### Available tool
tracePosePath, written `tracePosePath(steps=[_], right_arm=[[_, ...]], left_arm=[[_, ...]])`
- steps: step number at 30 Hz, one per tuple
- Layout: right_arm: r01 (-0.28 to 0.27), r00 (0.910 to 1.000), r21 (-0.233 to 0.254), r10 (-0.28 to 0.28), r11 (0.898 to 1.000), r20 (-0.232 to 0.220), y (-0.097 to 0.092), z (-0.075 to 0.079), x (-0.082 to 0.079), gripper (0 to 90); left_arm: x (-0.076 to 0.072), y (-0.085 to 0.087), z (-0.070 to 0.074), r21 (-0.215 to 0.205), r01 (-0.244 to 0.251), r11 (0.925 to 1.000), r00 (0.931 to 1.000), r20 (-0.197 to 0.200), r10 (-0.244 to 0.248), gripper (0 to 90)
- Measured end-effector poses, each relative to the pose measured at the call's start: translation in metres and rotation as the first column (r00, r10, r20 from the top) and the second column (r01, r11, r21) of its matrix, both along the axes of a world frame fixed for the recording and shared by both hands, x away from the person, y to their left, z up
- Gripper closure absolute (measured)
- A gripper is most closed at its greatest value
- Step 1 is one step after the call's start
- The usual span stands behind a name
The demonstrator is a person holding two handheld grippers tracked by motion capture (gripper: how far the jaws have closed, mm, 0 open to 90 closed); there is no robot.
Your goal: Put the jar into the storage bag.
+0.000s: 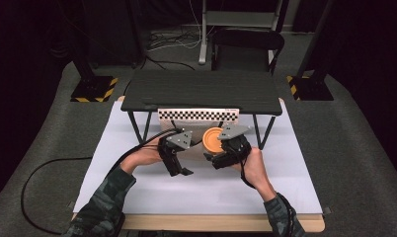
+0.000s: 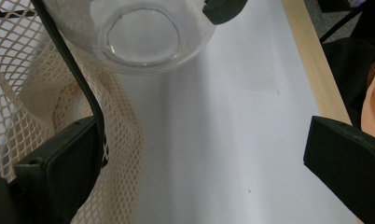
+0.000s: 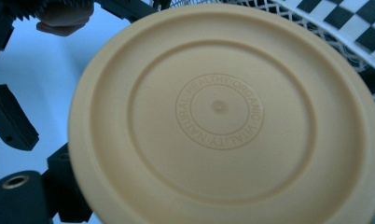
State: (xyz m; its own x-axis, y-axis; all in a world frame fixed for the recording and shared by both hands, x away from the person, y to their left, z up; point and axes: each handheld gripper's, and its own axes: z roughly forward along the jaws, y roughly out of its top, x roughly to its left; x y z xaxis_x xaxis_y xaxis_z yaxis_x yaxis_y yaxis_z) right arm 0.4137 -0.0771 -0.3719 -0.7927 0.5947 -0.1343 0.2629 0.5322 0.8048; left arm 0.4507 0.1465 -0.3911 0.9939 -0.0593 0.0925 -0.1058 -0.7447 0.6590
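A clear glass jar [image 2: 143, 35] with a round yellow-orange lid [image 3: 223, 121] hangs just above the white sheet. In the high view the lid [image 1: 214, 140] shows between the two hands. My right gripper [image 1: 212, 159] is shut on the jar; one of its black jaws presses on the jar's rim in the left gripper view. The lid hides the jaws in the right gripper view. Just left of the jar, my left gripper [image 1: 180, 170] [image 2: 199, 168] stands open, with nothing but bare sheet between its wide-apart jaws.
A cream mesh net [image 2: 17, 70] lies on the white sheet [image 1: 186, 190] under the jar's left side. A low black shelf [image 1: 201, 91] on thin legs stands behind, with a checkerboard strip [image 1: 199, 114] below it. The wooden table edge [image 2: 311, 70] runs nearby.
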Motion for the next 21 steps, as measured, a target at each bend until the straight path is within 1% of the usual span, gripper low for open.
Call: tracePosePath(steps=[4, 7, 16, 21], right_arm=[[-0.002, 1.0, 0.011, 0.002, 1.0, 0.003, 0.002, 0.005, 0.002, 9.3], [-0.002, 1.0, 0.008, 0.002, 1.0, 0.002, 0.004, 0.01, 0.004, 9.3], [-0.004, 0.9997, 0.021, 0.003, 1.0, 0.025, 0.006, 0.025, 0.007, 9.3], [-0.002, 0.9997, 0.028, 0.002, 1.0, 0.024, 0.008, 0.029, 0.012, 9.3]], left_arm=[[0.0, 0.0, 0.0, -0.001, 0.001, 1.0, 1.0, -0.001, -0.001, 0.0], [-0.001, 0.0, 0.001, -0.003, 0.0, 1.0, 1.0, -0.001, 0.0, 0.0], [-0.001, 0.0, 0.0, 0.002, 0.0, 1.0, 1.0, 0.001, 0.0, 0.0], [-0.001, 0.0, 0.0, 0.001, 0.0, 1.0, 1.0, 0.0, 0.0, 0.0]])
